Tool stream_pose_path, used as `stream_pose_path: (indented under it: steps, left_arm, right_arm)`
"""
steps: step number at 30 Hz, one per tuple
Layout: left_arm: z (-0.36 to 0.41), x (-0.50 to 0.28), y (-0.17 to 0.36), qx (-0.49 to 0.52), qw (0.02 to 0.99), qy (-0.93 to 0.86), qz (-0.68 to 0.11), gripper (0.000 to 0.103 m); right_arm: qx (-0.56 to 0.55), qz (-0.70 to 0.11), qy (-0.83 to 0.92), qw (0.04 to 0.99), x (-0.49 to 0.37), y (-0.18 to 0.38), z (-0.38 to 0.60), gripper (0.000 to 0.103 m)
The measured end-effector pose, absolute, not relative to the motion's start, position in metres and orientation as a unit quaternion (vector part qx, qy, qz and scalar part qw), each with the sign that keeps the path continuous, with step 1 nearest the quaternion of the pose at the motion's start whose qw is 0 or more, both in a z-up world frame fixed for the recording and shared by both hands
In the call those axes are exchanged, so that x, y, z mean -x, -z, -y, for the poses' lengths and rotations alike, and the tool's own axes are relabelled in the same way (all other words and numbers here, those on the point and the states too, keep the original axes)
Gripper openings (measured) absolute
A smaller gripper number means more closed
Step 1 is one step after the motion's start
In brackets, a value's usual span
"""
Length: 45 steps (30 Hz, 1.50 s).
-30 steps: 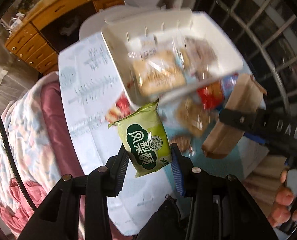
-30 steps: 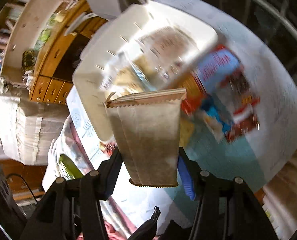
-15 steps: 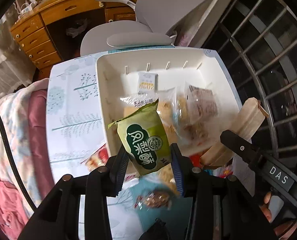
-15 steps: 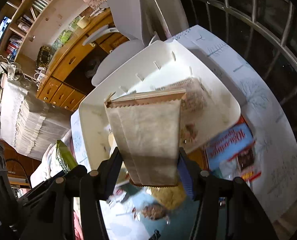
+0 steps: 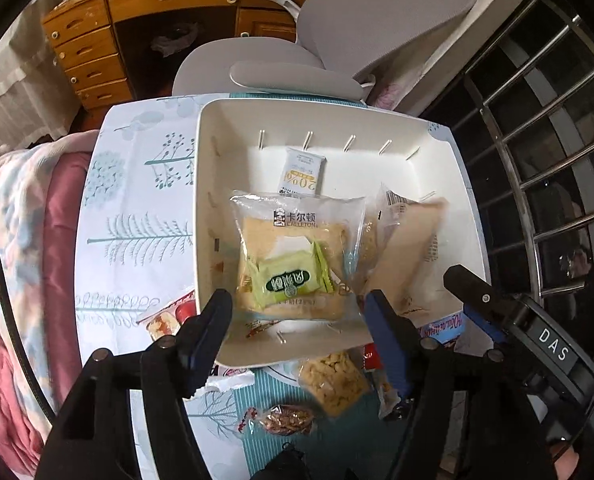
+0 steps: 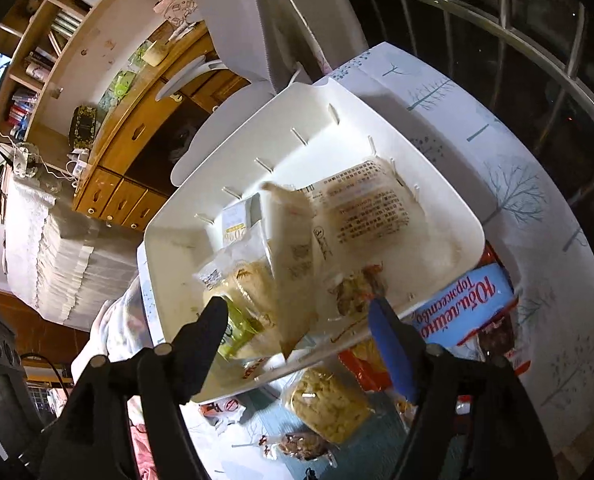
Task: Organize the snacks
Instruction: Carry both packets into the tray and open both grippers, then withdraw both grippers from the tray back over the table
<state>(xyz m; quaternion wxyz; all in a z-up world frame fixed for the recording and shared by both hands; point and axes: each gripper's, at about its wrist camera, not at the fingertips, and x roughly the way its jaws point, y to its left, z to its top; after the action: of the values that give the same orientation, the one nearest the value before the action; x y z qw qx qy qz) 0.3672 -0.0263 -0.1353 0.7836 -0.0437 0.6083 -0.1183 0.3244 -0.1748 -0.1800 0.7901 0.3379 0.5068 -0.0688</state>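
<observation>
Green packet point(image 5: 288, 283): lies in the white bin point(image 5: 463, 184), on top of a clear bread bag point(image 5: 297, 236), at the bin's near wall; nothing grips it.
Tan pouch point(image 5: 407, 256): inside the bin, right of the green packet; blurred in both views, so whether it has come to rest or is in mid-fall cannot be told. In the right wrist view it stands tilted on one corner point(image 6: 293, 264).
Small white sachet point(image 5: 301, 171): flat on the bin floor, beyond the bread bag, toward the far wall.
Left gripper point(image 5: 297, 320): above the bin's near wall; jaws have just been opening and stand apart, with the green packet below them and clear of both pads.
Right gripper point(image 6: 299, 330): above the same near wall; jaws have just been opening and stand apart, not pressing the tan pouch.
Outside the bin: a yellow snack bag point(image 5: 333, 380), a brown nut bag point(image 5: 285, 422) and a blue packet point(image 6: 463, 304) lie on the tablecloth point(image 5: 137, 208), just before the near wall.
Beyond the bin: a grey chair point(image 5: 297, 64).
</observation>
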Motion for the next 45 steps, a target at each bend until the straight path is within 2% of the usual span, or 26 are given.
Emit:
stream_pose_path:
  steps: [5,12,22,39,41,45]
  left_arm:
    - [0.013,-0.353,0.122,0.038,0.783,0.12,-0.609,0.075]
    - [-0.016,-0.317,0.095,0.026,0.784,0.159,-0.599,0.077]
    - [-0.078,-0.267,0.079,0.007,0.783,0.185,-0.594,0.081]
    - [-0.153,-0.241,0.127,0.054,0.751,0.172,-0.636,0.083]
    - [-0.156,-0.242,0.132,0.057,0.748,0.172,-0.638,0.087]
    - [-0.161,-0.245,0.143,0.076,0.742,0.174,-0.643,0.088]
  right_arm:
    - [-0.349,-0.493,0.08,0.793,-0.301,0.162,0.164,0.074]
    - [-0.376,-0.453,0.103,0.801,-0.248,0.138,0.136,0.074]
    - [-0.38,-0.425,0.105,0.815,-0.188,0.135,0.079,0.074]
    - [-0.317,-0.459,0.076,0.826,-0.145,0.181,0.021,0.074]
    - [-0.3,-0.462,0.072,0.832,-0.145,0.184,0.016,0.074]
    - [-0.273,-0.472,0.062,0.836,-0.148,0.193,0.01,0.074]
